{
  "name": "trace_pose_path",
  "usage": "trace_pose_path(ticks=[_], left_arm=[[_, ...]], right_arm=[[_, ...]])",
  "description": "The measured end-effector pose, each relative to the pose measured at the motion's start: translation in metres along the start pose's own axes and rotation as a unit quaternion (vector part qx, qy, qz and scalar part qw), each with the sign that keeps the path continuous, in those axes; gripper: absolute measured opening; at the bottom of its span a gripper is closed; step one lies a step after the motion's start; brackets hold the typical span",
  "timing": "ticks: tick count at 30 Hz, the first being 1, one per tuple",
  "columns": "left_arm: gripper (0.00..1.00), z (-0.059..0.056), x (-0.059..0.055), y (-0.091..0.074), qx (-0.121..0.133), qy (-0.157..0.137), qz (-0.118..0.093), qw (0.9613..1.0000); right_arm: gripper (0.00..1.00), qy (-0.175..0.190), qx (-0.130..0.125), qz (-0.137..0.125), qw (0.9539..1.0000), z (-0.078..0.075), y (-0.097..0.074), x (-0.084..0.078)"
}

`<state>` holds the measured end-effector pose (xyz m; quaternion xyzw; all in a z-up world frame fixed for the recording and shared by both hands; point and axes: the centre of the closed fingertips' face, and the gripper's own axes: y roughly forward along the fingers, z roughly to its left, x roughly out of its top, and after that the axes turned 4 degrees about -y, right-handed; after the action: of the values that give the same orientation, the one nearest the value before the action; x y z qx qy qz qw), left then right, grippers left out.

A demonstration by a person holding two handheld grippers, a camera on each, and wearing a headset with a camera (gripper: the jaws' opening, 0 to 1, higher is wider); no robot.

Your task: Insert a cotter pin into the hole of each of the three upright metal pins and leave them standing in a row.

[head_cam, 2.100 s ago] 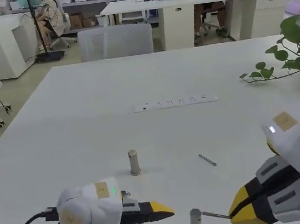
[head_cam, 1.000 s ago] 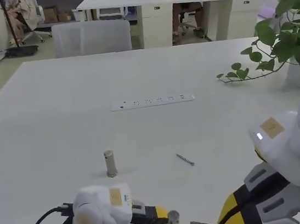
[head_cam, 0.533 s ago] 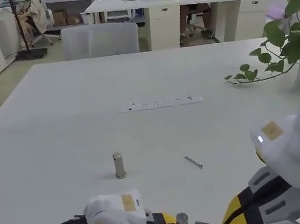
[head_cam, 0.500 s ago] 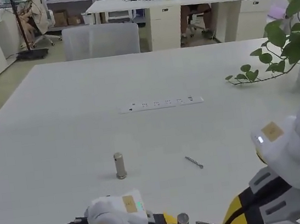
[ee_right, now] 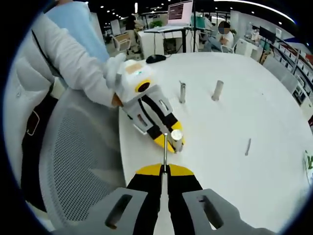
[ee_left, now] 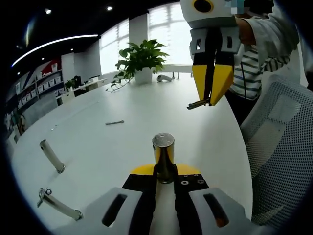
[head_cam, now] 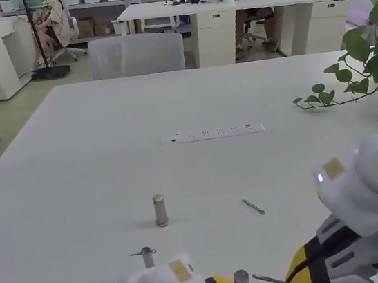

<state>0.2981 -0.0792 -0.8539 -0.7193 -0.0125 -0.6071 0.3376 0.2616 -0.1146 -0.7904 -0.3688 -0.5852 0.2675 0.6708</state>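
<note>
cotter pin: long axis level, tip aimed at top of held metal pin | pinched between pressed jaws of right gripper | held metal pin: upright, clamped in left gripper, at near edge of table | head view: small gap at the tip; right gripper view looks along the axis, gap unreadable | beyond: pinned post, bare post, spare cotter pin lying flat

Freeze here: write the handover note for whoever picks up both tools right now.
Left tool: shut on a metal pin, held upright.
Right tool: shut on a cotter pin, tip close to that pin, not yet in.
Done: the fitted pin stands with its cotter pin through it.
Left: finish this insertion, then do the bare pin with the loose cotter pin and line up all three.
</note>
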Motion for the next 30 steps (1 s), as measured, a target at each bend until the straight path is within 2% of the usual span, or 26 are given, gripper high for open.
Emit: trace_pose_path(ticks=[3, 10, 18, 30], left_arm=[[0.11, 0.0, 0.0, 0.002, 0.013, -0.019, -0.005, 0.9997], [0.11, -0.001, 0.0, 0.004, 0.019, -0.038, -0.007, 0.9991], [0.11, -0.002, 0.0, 0.004, 0.021, -0.043, -0.008, 0.9988], [0.11, -0.002, -0.001, 0.004, 0.019, -0.047, -0.009, 0.9987]], right_arm=[[0.04, 0.004, -0.005, 0.009, 0.9999, -0.003, 0.002, -0.004], [0.04, 0.019, -0.016, 0.03, 0.9992, -0.009, 0.007, -0.013], [0.04, 0.022, -0.015, 0.048, 0.9985, -0.009, 0.012, -0.021], [0.04, 0.023, -0.011, 0.058, 0.998, -0.01, 0.019, -0.021]])
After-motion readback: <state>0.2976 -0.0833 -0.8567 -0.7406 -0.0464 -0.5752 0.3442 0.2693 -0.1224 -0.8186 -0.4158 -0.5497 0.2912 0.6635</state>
